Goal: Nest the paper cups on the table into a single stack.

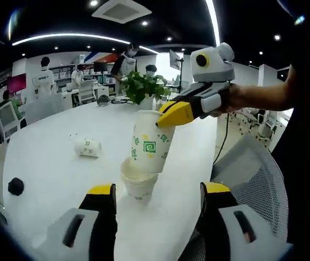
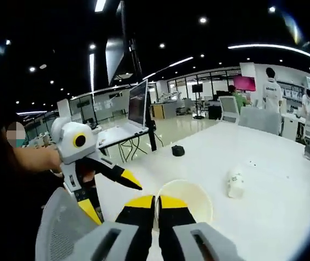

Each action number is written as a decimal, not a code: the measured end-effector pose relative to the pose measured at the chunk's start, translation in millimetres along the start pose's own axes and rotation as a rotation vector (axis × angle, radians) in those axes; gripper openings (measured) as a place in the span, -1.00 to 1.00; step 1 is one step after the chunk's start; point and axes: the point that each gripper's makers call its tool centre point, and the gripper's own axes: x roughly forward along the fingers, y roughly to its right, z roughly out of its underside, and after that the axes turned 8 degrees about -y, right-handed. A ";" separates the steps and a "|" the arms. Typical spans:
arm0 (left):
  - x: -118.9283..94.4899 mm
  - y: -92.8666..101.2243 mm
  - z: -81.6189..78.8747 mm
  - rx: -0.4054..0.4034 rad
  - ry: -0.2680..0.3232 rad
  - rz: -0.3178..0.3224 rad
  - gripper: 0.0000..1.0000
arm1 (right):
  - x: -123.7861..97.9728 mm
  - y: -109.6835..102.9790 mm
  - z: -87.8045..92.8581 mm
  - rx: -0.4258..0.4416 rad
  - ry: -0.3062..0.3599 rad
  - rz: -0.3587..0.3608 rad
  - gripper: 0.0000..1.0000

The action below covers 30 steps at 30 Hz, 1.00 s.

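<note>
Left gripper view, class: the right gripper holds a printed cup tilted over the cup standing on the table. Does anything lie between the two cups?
Nothing visible does. The printed cup, pinched at its rim by the right gripper, already dips into the mouth of the standing cup. The fallen cup lies apart on the table.

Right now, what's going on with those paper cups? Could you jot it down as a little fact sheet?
Setting: white table in an open office
Held cup: patterned paper cup, tilted, its rim pinched by the right gripper
Stack: held cup's base sits in the plain cup standing upright on the table
Loose cup: one cup on its side, apart from the stack
Left gripper: open, near the stack, holding nothing
Other item: small black object near the table edge
</note>
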 end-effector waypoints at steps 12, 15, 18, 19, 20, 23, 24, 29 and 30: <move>0.6 1.2 6.9 -0.028 0.006 -0.005 0.23 | 25.2 9.4 18.6 -0.112 -0.104 0.044 -1.00; 0.1 1.2 7.0 -0.033 0.008 -0.008 0.23 | 30.7 9.7 22.7 -0.119 -0.121 0.037 -1.00; -0.7 1.9 6.3 -0.035 0.010 -0.011 0.22 | 35.8 7.9 27.2 -0.140 -0.140 0.033 -1.00; -0.7 1.9 6.3 -0.035 0.011 -0.012 0.22 | 36.4 7.9 27.9 -0.141 -0.142 0.032 -1.00; -0.9 1.8 6.4 -0.036 0.011 -0.013 0.22 | 39.7 6.9 31.3 -0.149 -0.154 0.025 -1.00; -1.0 2.7 7.1 -0.038 0.007 -0.015 0.21 | 44.8 4.9 37.1 -0.154 -0.171 0.015 -1.00; -0.8 2.8 7.8 -0.039 0.005 -0.014 0.21 | 46.0 4.2 38.4 -0.152 -0.174 0.010 -0.99; -0.6 5.2 9.2 -0.041 -0.001 -0.013 0.21 | 53.1 1.2 45.5 -0.131 -0.190 -0.012 -0.97; -0.4 5.3 10.4 -0.043 -0.005 -0.012 0.21 | 54.9 1.1 47.7 -0.124 -0.193 -0.017 -0.96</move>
